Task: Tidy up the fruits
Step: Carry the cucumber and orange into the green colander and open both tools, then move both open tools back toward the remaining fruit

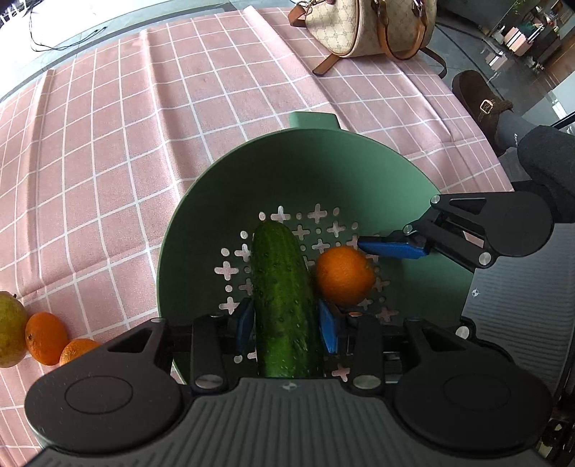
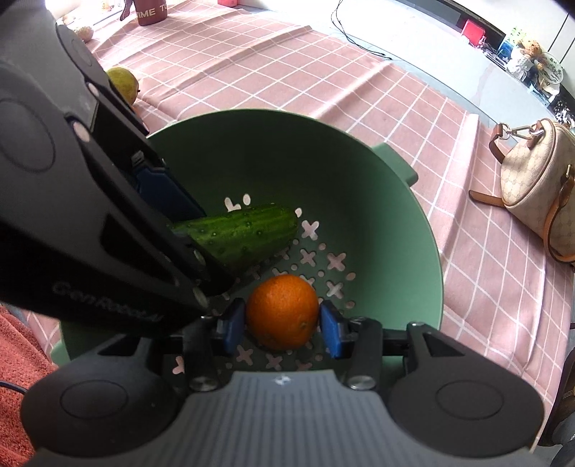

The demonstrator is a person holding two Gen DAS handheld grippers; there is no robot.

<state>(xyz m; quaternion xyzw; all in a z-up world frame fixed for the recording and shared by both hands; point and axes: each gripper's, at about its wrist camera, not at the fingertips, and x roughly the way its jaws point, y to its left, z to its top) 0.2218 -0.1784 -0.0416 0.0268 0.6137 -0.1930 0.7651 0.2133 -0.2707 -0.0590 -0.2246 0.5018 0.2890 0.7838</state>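
Observation:
A green colander bowl point(image 1: 298, 169) stands on the pink checked cloth; it also shows in the right wrist view point(image 2: 395, 222). My left gripper point(image 1: 285, 323) is shut on a dark green cucumber point(image 1: 284, 298), held inside the bowl with its tip near the perforated bottom. The cucumber also shows in the right wrist view point(image 2: 244, 231). My right gripper point(image 2: 282, 327) is shut on an orange point(image 2: 282, 316) inside the bowl, next to the cucumber. The orange point(image 1: 343, 274) and the right gripper's fingers point(image 1: 391, 249) show in the left wrist view.
Two more oranges point(image 1: 46, 337) point(image 1: 77, 350) and a green-yellow pear point(image 1: 10, 328) lie on the cloth left of the bowl; the pear point(image 2: 124, 82) shows behind the left gripper. A beige handbag point(image 1: 370, 25) point(image 2: 539, 194) sits at the far side. A foot in a brown shoe point(image 1: 479, 98) is beyond the table edge.

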